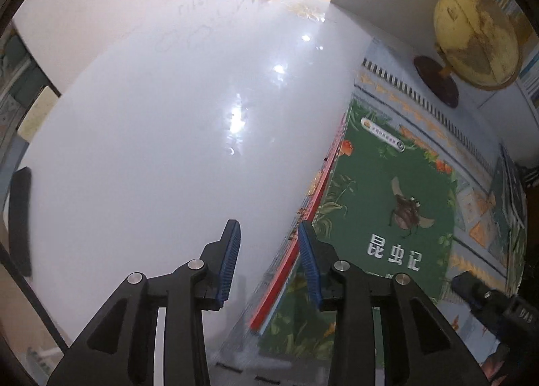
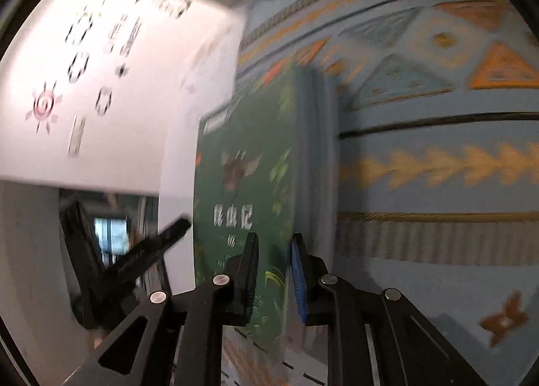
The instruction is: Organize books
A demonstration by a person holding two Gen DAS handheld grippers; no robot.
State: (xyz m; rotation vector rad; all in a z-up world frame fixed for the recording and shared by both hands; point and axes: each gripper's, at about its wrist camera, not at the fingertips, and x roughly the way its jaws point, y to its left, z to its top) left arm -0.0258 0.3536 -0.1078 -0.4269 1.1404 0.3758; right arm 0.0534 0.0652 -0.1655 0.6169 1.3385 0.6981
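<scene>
The right tool (image 2: 274, 271) pinches the near edge of the green insect book (image 2: 246, 183), lifted off the patterned cloth (image 2: 438, 123). Keep that grip square. The left tool (image 1: 269, 261) gapes empty beside the white book (image 1: 161, 136); steady it.

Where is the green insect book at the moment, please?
The green insect book sits between the right gripper's fingers, on the patterned blue tablecloth, with the large white book on its left.
</scene>
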